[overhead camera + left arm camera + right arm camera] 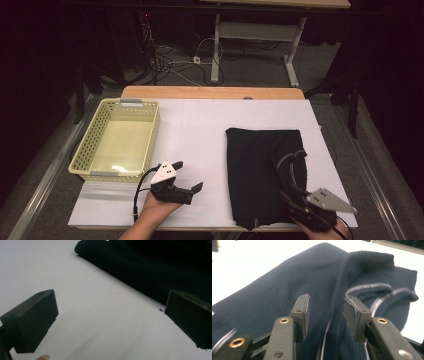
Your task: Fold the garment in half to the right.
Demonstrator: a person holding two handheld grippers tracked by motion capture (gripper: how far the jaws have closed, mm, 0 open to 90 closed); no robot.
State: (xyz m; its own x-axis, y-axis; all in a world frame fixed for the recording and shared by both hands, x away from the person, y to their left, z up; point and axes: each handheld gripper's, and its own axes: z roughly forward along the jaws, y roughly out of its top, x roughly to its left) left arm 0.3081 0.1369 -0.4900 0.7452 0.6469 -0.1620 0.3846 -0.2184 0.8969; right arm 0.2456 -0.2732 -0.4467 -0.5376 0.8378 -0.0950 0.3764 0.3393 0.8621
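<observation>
A dark navy knitted garment [263, 175] with thin white stripes lies folded on the white table top [200, 130], right of the middle. Its ribbed cloth [312, 282] spreads out under my right gripper [325, 312], whose jaws stand apart just above it with nothing pinched between the pads. Seen from above, the right gripper [295, 197] hovers over the garment's near right part. My left gripper [187, 176] rests near the table's front edge, left of the garment, jaws wide apart. The left gripper [110, 317] faces bare table with the garment's edge [140, 272] beyond.
A pale yellow perforated basket [116, 140] stands at the table's left side with nothing in it. Beyond the far edge there are a desk frame [260, 35] and loose cables [175, 60] on the floor.
</observation>
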